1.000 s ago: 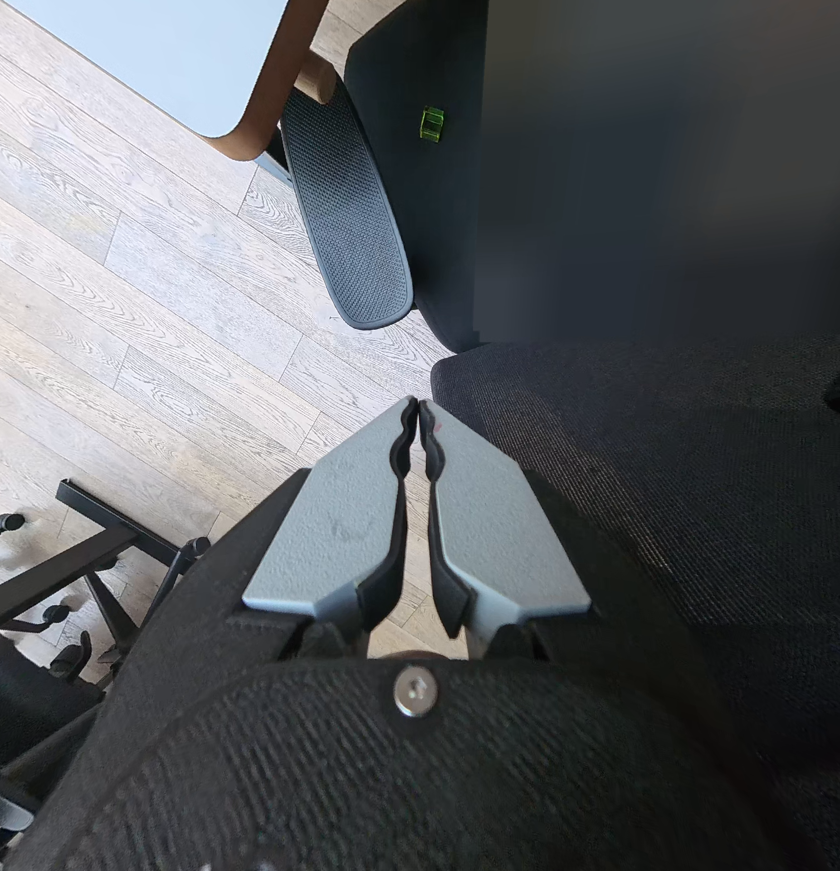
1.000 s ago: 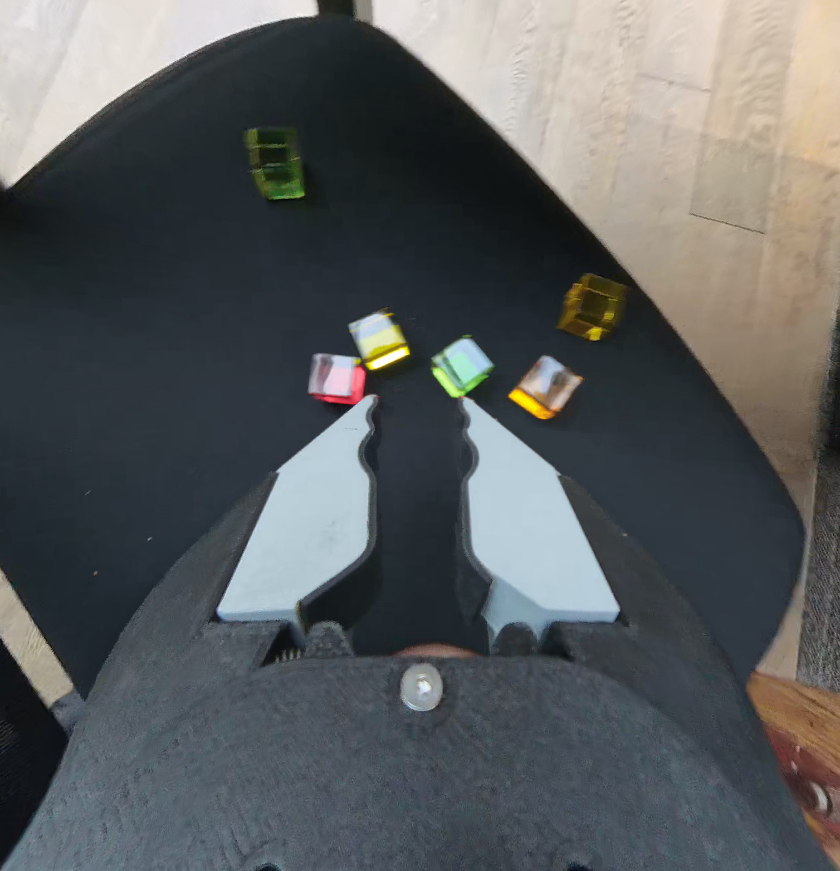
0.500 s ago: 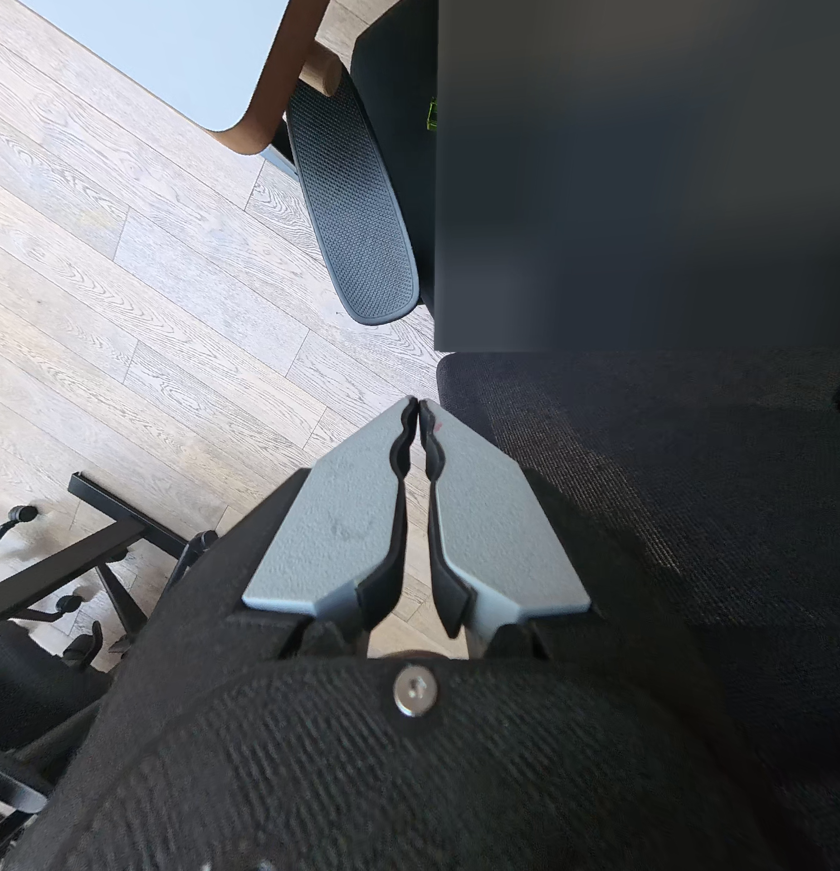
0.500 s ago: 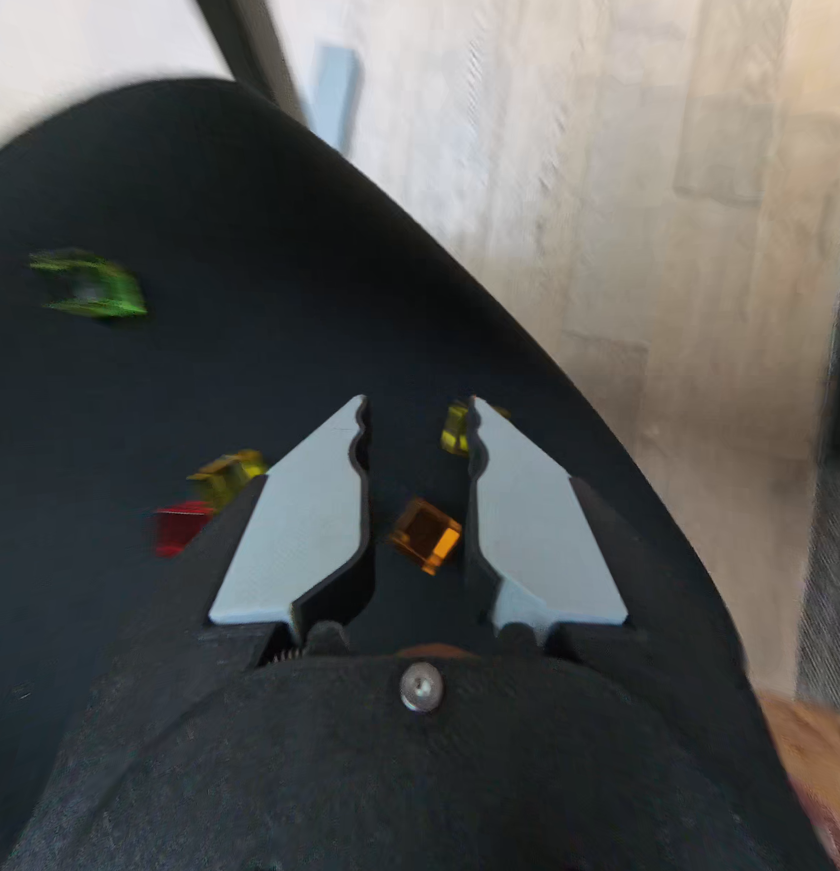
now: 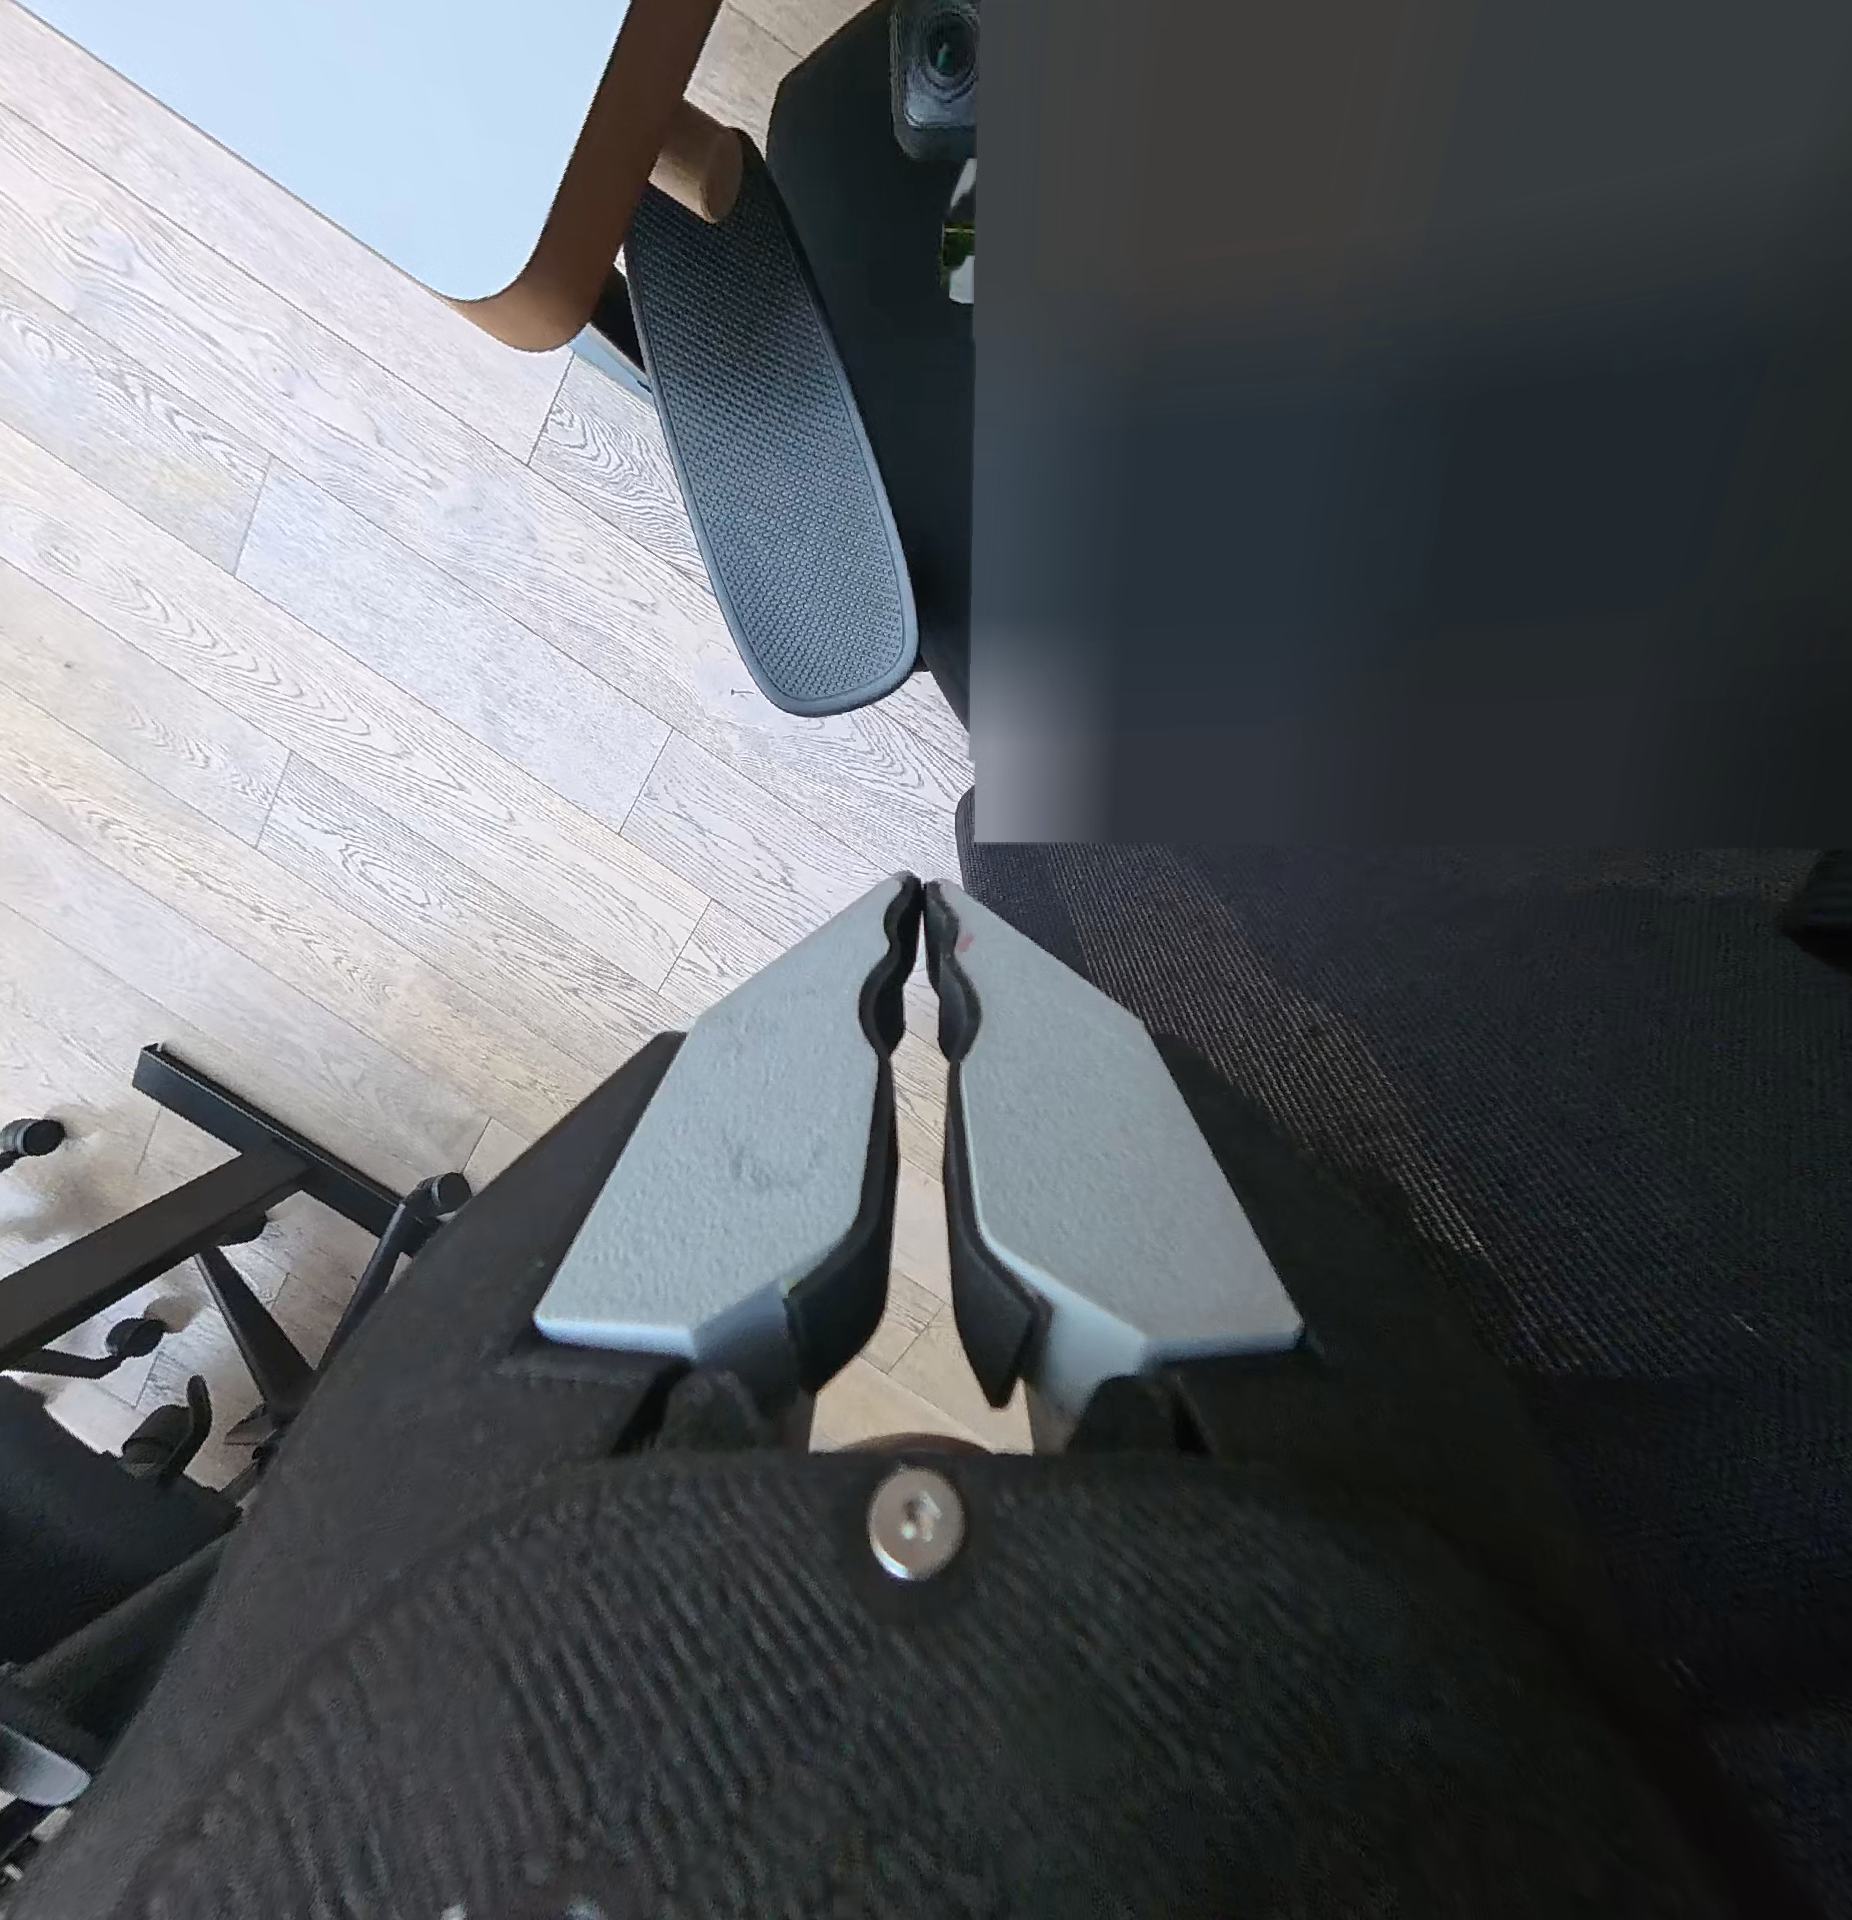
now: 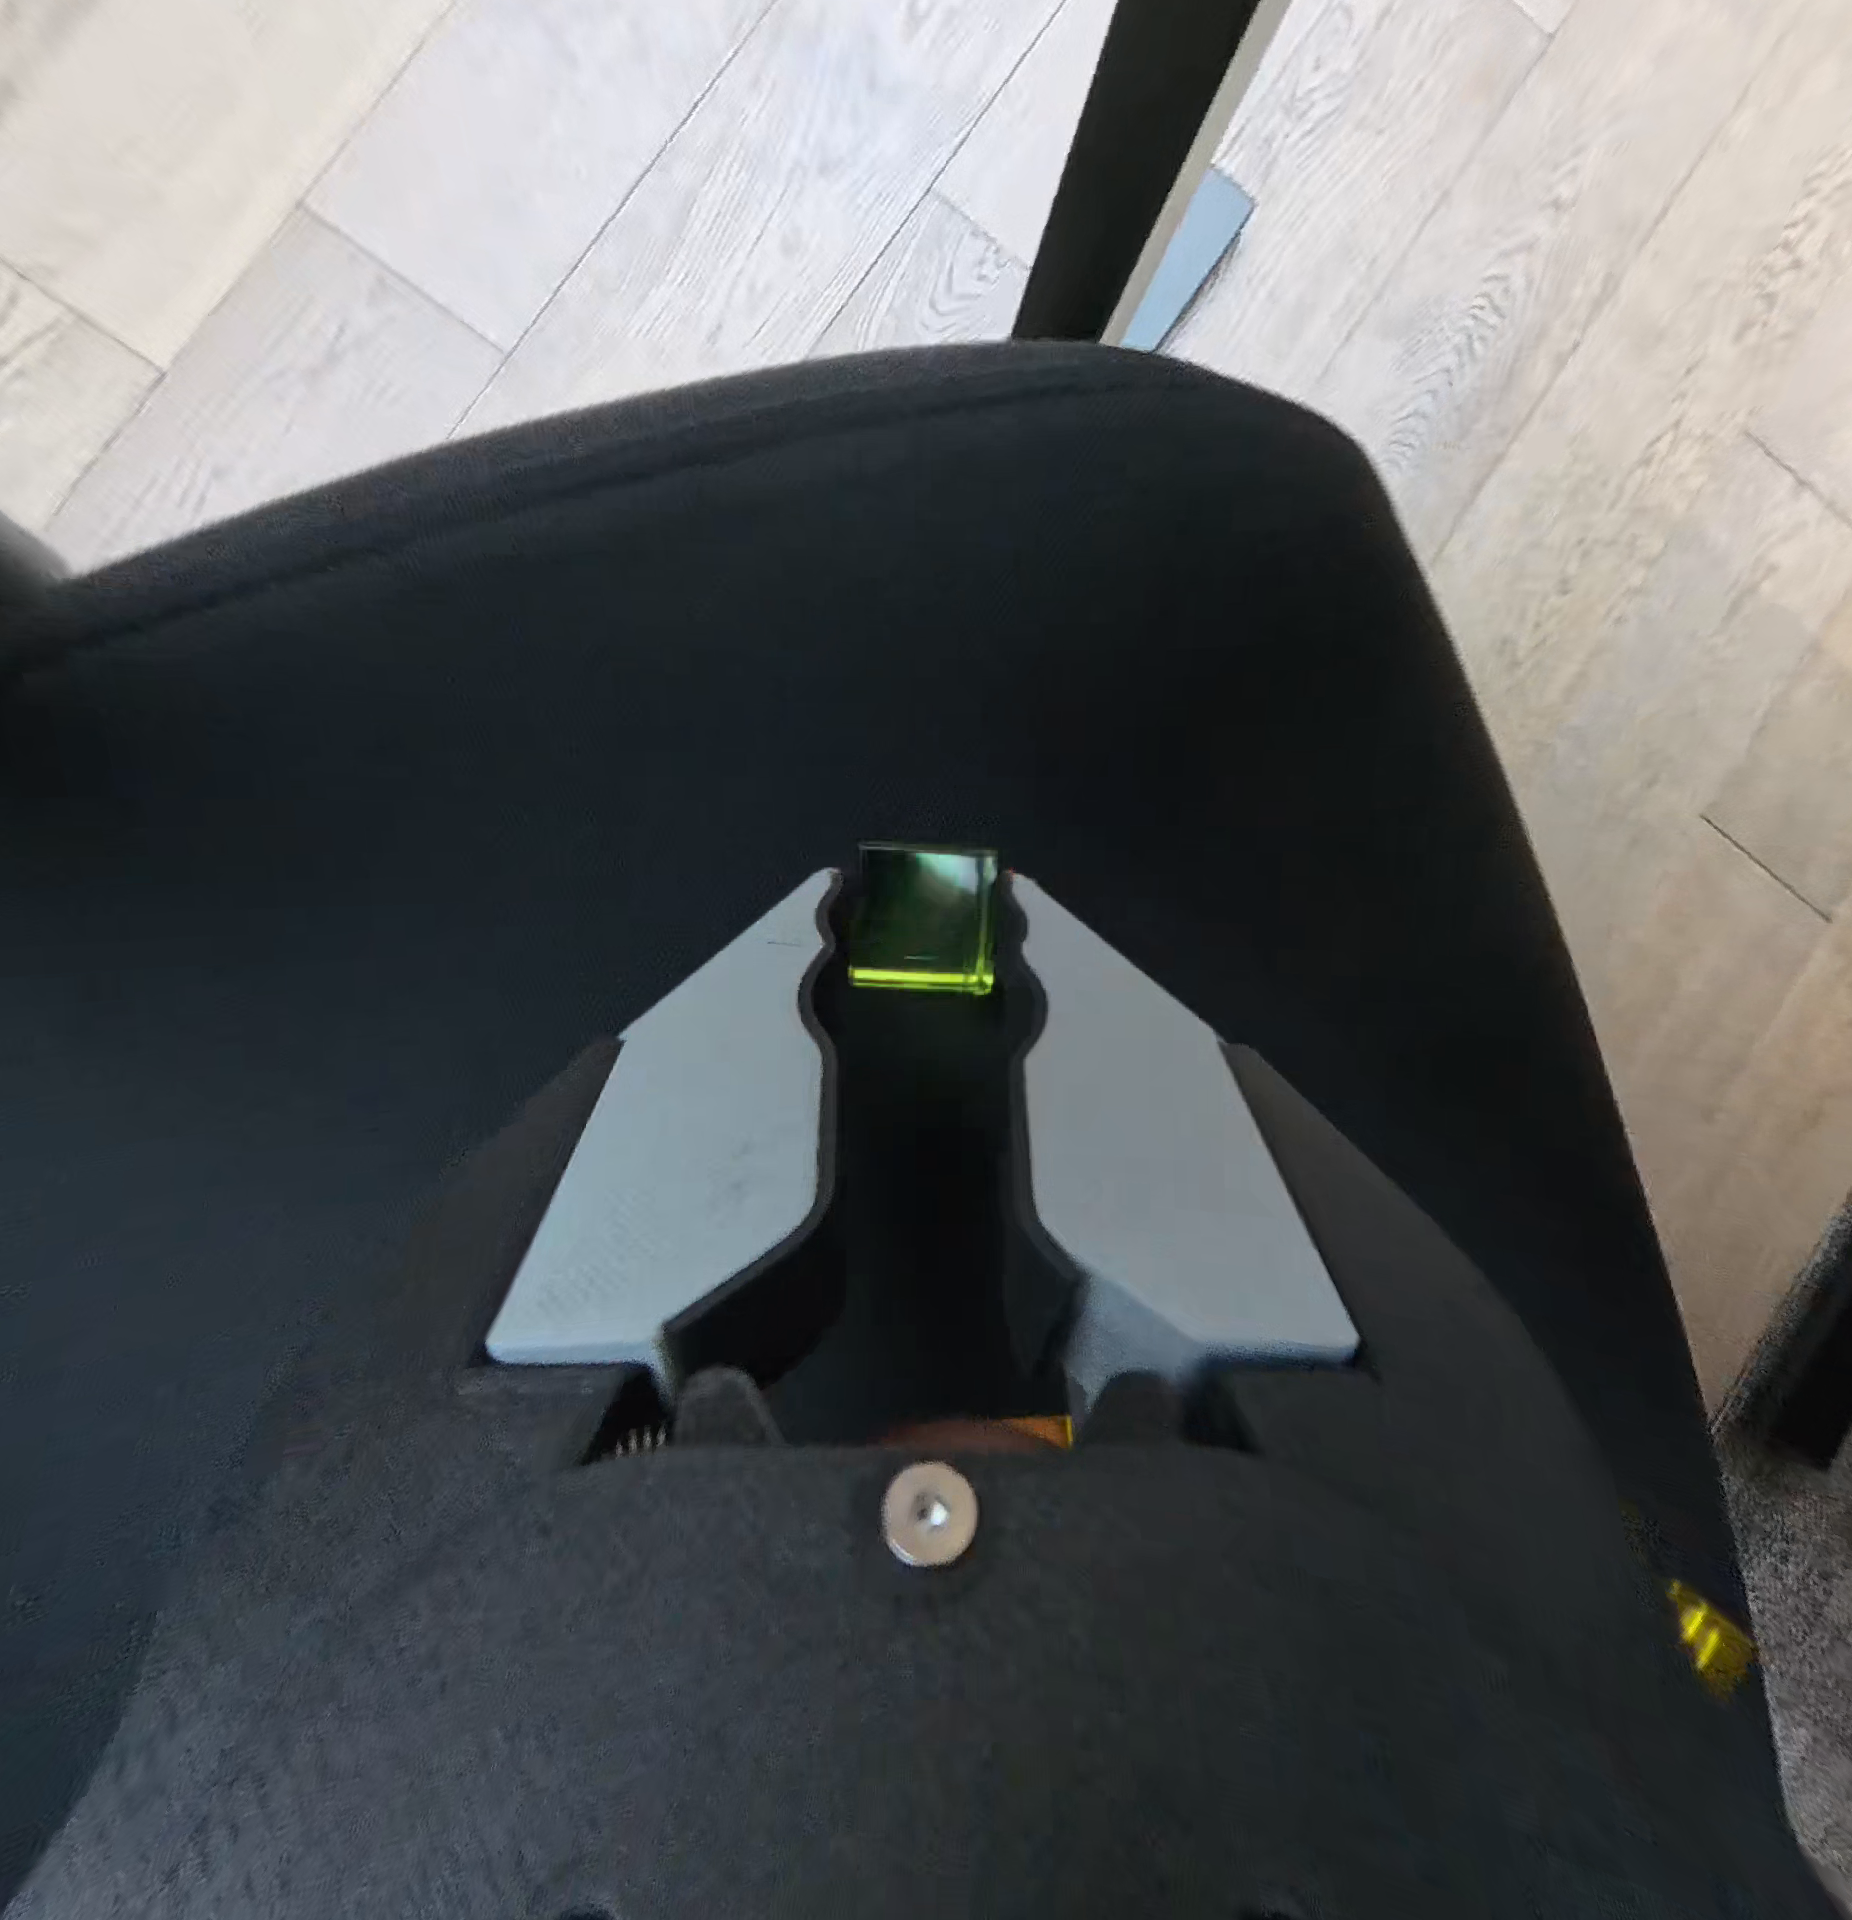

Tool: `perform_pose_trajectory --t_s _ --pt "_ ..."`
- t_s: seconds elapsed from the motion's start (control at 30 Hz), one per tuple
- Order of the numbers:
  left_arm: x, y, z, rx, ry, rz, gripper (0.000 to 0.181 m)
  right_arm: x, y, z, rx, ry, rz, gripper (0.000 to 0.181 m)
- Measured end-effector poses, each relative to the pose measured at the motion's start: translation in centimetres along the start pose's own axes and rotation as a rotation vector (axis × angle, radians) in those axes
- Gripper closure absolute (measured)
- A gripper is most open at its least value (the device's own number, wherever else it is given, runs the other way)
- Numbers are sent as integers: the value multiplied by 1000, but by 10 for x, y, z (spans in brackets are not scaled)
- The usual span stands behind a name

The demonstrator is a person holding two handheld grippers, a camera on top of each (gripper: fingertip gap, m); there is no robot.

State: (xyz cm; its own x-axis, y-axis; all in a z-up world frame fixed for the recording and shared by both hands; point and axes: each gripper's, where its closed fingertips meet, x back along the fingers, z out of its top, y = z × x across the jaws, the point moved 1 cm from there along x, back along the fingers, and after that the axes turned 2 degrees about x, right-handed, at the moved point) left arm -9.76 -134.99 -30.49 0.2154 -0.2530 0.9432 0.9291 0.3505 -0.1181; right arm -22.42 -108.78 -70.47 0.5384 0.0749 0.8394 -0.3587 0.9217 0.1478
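The right gripper [image 6: 924,914] has its fingers spread around a green translucent cube [image 6: 924,923] at their tips; whether they touch it is unclear. The cube sits squarely on the black seat [image 6: 382,779]; bare cushion runs ahead to its rounded edge, then wood floor [image 6: 486,187]. A yellow cube [image 6: 1711,1647] lies behind, right. The left gripper [image 5: 920,896], tips together and empty, hangs over another seat's edge [image 5: 1421,1091].
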Motion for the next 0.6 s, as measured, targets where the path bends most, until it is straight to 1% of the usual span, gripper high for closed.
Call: perform_pose_trajectory --t_s 0.03,0.13,0.3,0.33,0.4,0.5,0.6 --pt "0 0 0 0 1 0 181 0 0 -3 11 -12 19 156" --pt "0 0 1 2 4 -2 181 11 14 -17 39 -38 11 156" --pt "1 0 2 9 14 -7 181 24 28 -56 62 -85 80 155" --pt "1 0 3 9 16 -7 181 25 28 -61 79 -97 93 150" --pt "1 1 3 7 15 -10 181 30 32 -65 93 -104 79 131" --pt "1 0 2 4 9 -7 181 48 37 -63 49 -53 65 135" --pt "1 0 3 9 14 -10 181 62 35 -74 14 -62 61 143"
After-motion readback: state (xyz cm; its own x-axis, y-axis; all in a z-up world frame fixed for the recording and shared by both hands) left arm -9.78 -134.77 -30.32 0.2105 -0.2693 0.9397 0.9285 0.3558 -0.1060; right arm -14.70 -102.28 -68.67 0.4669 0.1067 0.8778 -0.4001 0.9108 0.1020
